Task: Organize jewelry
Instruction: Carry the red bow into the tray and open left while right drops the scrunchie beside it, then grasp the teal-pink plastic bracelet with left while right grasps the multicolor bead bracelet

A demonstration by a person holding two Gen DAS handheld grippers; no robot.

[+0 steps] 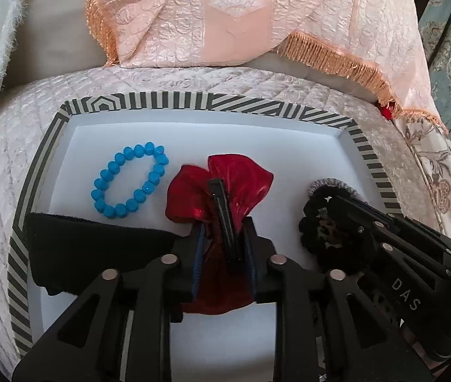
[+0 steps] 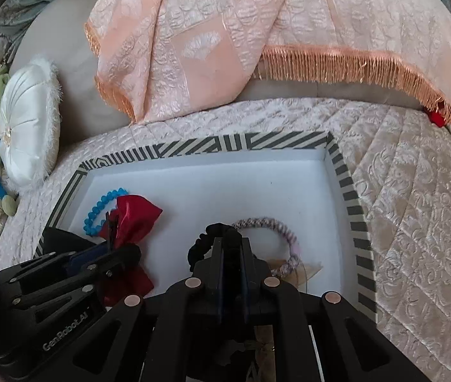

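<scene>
A white tray with a black-and-white striped rim (image 1: pixel 174 100) (image 2: pixel 349 210) lies on a quilted cushion. My left gripper (image 1: pixel 225 248) is shut on a red bow hair clip (image 1: pixel 244 175), which also shows in the right wrist view (image 2: pixel 136 213). My right gripper (image 2: pixel 232 254) is shut on a black scrunchie (image 2: pixel 206 232), seen in the left wrist view (image 1: pixel 318 226) at the tray's right. A blue bead bracelet (image 1: pixel 126 181) (image 2: pixel 98 213) lies in the tray's left part. A pink-grey braided band (image 2: pixel 276 226) lies beside the scrunchie. A black cloth (image 1: pixel 91 248) lies at the tray's near left.
A peach fringed throw (image 1: pixel 235 19) (image 2: pixel 257 31) hangs over the sofa back behind the tray. A white round pillow (image 2: pixel 28 121) stands at the left. A small red object (image 2: pixel 434 117) lies under the fringe at right. A beige piece (image 2: pixel 308 270) lies under the band.
</scene>
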